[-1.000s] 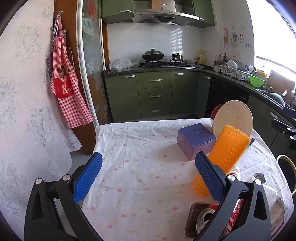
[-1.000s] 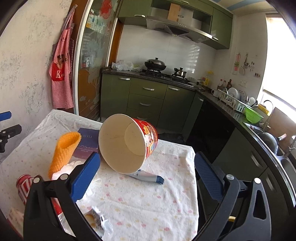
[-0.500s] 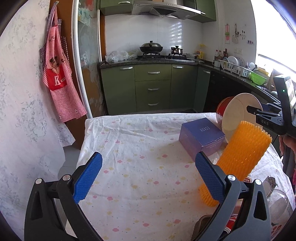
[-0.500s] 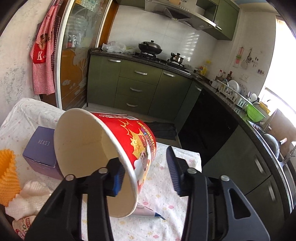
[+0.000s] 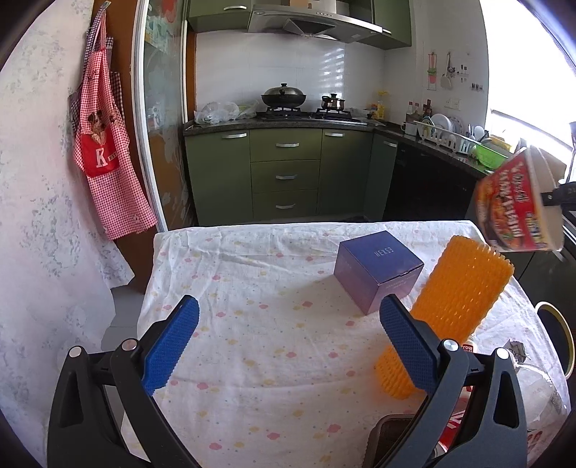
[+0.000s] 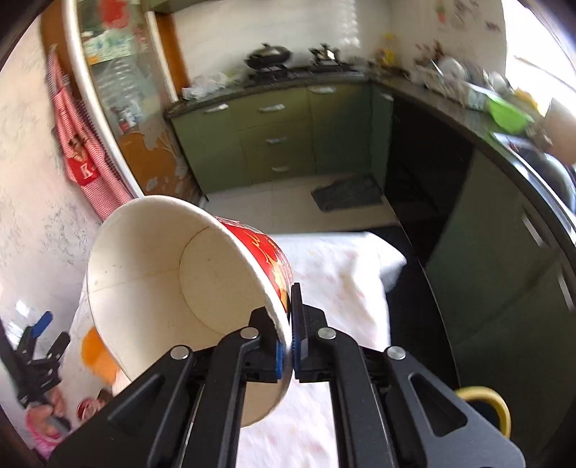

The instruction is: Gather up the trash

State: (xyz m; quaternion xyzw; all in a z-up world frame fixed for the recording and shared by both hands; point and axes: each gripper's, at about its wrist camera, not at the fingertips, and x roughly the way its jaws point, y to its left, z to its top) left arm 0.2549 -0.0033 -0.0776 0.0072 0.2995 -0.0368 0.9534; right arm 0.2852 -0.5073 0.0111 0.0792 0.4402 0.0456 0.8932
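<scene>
Cup [image 6: 172, 273] — right jaws clamped on rim, clear of table [image 5: 252, 306] | left jaws wide, empty

A home kitchen with a cloth-covered table.

Green cabinets [image 5: 284, 176] run under a dark counter, a wok [image 5: 283, 96] sits on the gas stove below a range hood [image 5: 309, 23], a checked apron [image 5: 104, 151] hangs on the wall, and a dish rack [image 5: 444, 135] stands by the window.
</scene>
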